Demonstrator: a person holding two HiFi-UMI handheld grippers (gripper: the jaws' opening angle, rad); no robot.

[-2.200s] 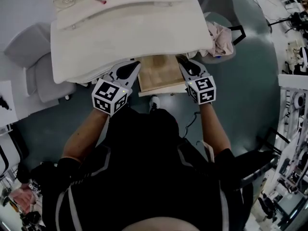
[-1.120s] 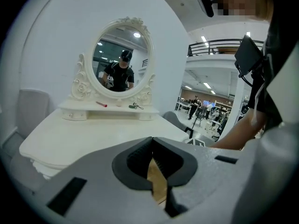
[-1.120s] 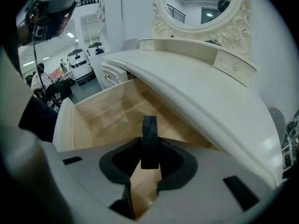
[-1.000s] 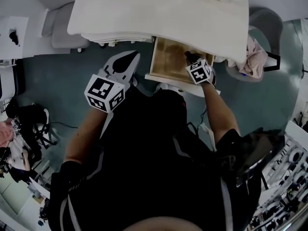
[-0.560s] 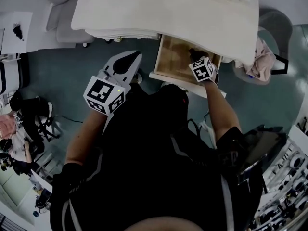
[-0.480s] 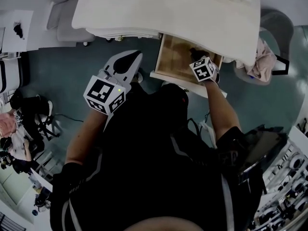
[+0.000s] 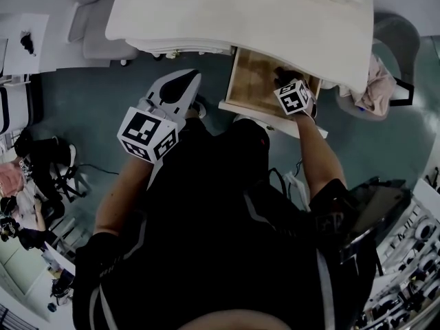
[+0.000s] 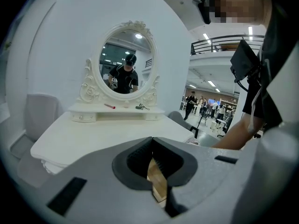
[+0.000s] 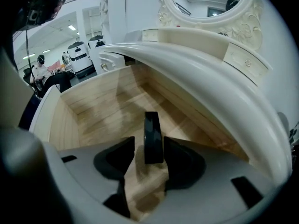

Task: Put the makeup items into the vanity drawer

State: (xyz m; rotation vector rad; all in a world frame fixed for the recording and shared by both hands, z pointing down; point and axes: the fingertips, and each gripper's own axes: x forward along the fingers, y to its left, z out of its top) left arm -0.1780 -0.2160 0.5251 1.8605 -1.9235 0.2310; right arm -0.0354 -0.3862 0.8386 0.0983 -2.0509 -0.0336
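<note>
The wooden vanity drawer [image 7: 253, 81] stands pulled out under the white tabletop [image 7: 240, 12]. My right gripper [image 7: 284, 75] reaches into it. In the right gripper view a black compact [image 9: 153, 136] stands on edge on the drawer floor [image 9: 107, 111] between the jaws of the right gripper [image 9: 148, 149]. The jaws are opening, and a gap shows on the compact's left side. My left gripper [image 7: 181, 81] hangs left of the drawer over the floor. In its own view the left gripper [image 8: 152, 141] has its tips together and holds nothing.
A red lipstick [image 8: 110, 106] and a dark small item [image 8: 141, 107] lie on the shelf under the oval mirror [image 8: 126, 64]. A grey bin with pink cloth [image 7: 375, 88] stands right of the vanity. A grey seat [image 7: 93, 36] stands at its left.
The right gripper has gone from the drawer's front edge into the drawer and stays there. The left gripper has drawn back to the left of the drawer.
</note>
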